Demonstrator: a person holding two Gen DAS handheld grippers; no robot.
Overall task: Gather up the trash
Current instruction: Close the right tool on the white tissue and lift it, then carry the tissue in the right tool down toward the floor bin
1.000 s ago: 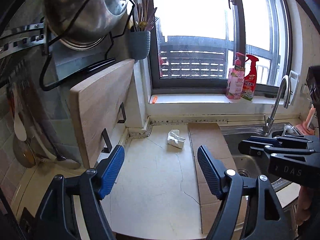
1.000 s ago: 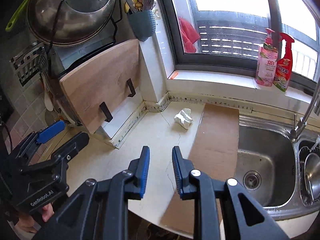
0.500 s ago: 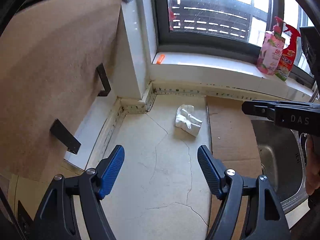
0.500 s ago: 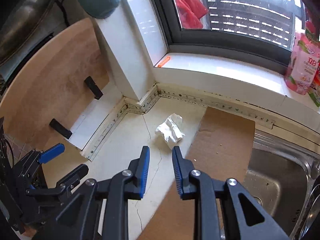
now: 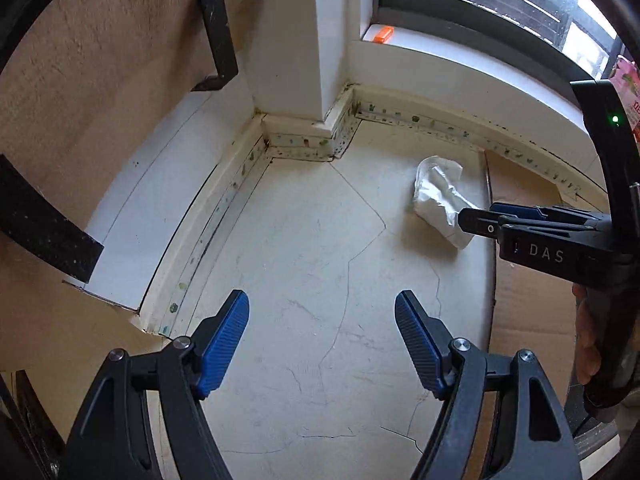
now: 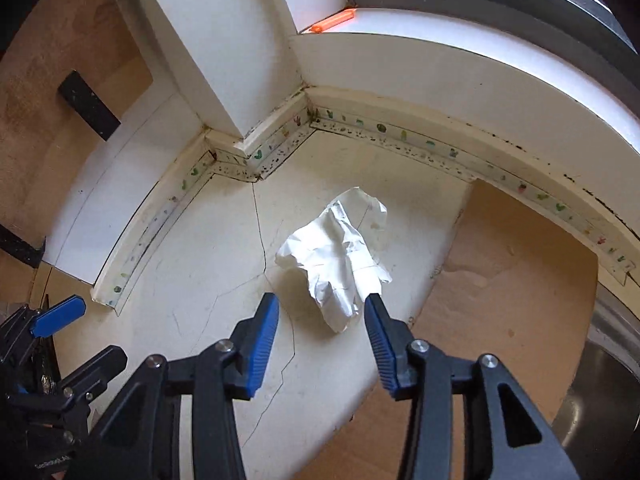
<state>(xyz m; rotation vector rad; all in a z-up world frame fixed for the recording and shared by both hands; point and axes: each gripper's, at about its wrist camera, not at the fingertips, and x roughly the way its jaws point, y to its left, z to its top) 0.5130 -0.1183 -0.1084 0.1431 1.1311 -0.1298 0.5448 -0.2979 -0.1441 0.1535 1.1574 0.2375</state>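
A crumpled white tissue (image 6: 340, 256) lay on the cracked cream countertop (image 6: 208, 264), near the inner wall corner and just beside the edge of a brown cardboard sheet (image 6: 508, 280). The right gripper (image 6: 322, 312) pointed steeply down at it, jaws opening; the lower tip of the tissue sat between the blue pads (image 6: 262, 340), which did not press on it. The right wrist view showed the tissue's folds clearly and a sliver of steel sink (image 6: 600, 392) at lower right; the left wrist view showed neither. The left gripper (image 5: 322, 332) hung over bare countertop (image 5: 304, 264), jaws wide apart with nothing between them, well apart from the tissue (image 5: 438, 200). From that side the right gripper (image 5: 480, 222) appeared in profile, its tips overlapping the tissue's near end, with part of a hand (image 5: 586, 344) on its handle; contact could not be judged there. Only the left view showed a pink bottle (image 5: 630, 92) at the window. Both views showed an orange object (image 6: 334, 20) on the sill and the leaning wooden board (image 5: 100, 92) with black brackets.
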